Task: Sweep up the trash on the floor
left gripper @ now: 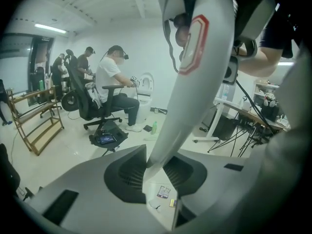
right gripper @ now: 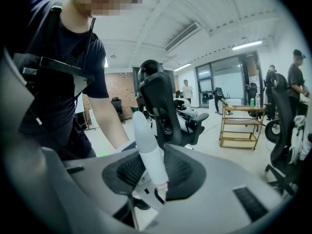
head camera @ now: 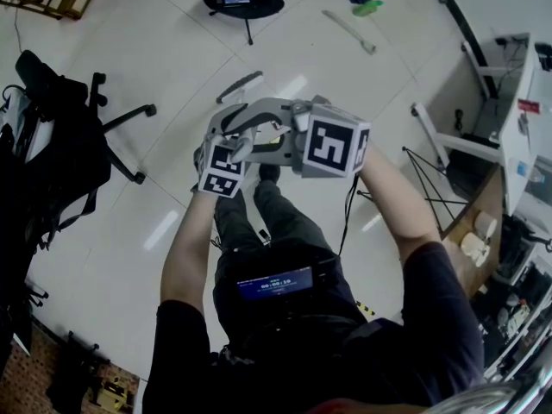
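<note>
Seen from the head view, the left gripper [head camera: 235, 121] and the right gripper [head camera: 278, 136] are held tight together above the person's legs, marker cubes almost side by side. From up there the grey bodies cover the jaws, so the grip does not show. On the pale tiled floor [head camera: 172, 257] beyond them lie a long white stick [head camera: 349, 31], a green thing [head camera: 366, 8] and a dark strip [head camera: 240, 86]. I can't tell from this height what any of them is.

In the left gripper view the jaws are part-way closed and clamped on the narrow lower end of a white handle [left gripper: 195, 72]. It widens as it rises and has a red-edged six-sided mark, and its upper end is cut off by the top of the frame. Under the jaws the trash [left gripper: 164, 191] shows on the floor. It is a dark printed wrapper, a yellowish bit and a white scrap, lying close together and well short of the seated person [left gripper: 109, 77] across the room. Part of the little heap is hidden by the jaws.

In the right gripper view the jaws stand somewhat wider and grasp a round-tipped handle [right gripper: 146, 150]. It stands upright, pale grey at the tip, with a white sleeve below that ends in a pinkish band. A black chair back [right gripper: 158, 101] rises just behind it. No view shows whether the two handles belong to one tool.
</note>
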`<state>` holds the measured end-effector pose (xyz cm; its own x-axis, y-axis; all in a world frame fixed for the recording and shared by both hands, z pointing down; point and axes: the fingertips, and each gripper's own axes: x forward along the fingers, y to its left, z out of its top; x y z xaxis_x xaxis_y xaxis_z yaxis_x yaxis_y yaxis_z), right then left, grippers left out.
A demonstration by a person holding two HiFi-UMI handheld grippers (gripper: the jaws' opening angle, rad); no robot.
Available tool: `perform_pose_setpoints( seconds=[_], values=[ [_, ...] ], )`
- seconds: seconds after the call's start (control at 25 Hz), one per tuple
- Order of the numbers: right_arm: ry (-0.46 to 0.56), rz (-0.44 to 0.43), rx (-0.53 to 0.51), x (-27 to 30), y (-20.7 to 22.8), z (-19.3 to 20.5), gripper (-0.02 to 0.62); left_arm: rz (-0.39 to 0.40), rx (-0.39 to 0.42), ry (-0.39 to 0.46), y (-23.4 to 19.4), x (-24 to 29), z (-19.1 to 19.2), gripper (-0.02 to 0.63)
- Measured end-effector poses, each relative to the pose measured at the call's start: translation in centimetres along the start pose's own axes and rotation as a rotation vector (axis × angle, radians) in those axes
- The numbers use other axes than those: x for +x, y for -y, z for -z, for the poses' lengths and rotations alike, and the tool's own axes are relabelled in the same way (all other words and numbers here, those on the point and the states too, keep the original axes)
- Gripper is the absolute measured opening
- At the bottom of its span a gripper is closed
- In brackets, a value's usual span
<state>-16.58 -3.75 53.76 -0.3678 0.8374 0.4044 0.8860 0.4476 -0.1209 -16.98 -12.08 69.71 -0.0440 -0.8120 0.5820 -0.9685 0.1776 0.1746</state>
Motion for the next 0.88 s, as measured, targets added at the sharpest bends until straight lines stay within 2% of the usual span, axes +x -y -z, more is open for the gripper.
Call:
perform_pose_setpoints(
  seconds=[0.28,0.64,0.88],
  values=[
    [-0.006,0.018,0.025,-1.3,-1.6,0.9,0.133,0.043,0.045,-0.033,2.4,0.4,0.4,0.092],
    [0.013,0.023,0.058,-3.2,-5.7,1.8,0.135,0.053,0.003,-0.045,7.3,-0.1,1.4,0.095],
    [0.016,0.051,0.088,-4.6,-8.1,2.8,0.138,0.068,0.029,-0.05,9.9,0.0,1.9,0.098]
  ],
)
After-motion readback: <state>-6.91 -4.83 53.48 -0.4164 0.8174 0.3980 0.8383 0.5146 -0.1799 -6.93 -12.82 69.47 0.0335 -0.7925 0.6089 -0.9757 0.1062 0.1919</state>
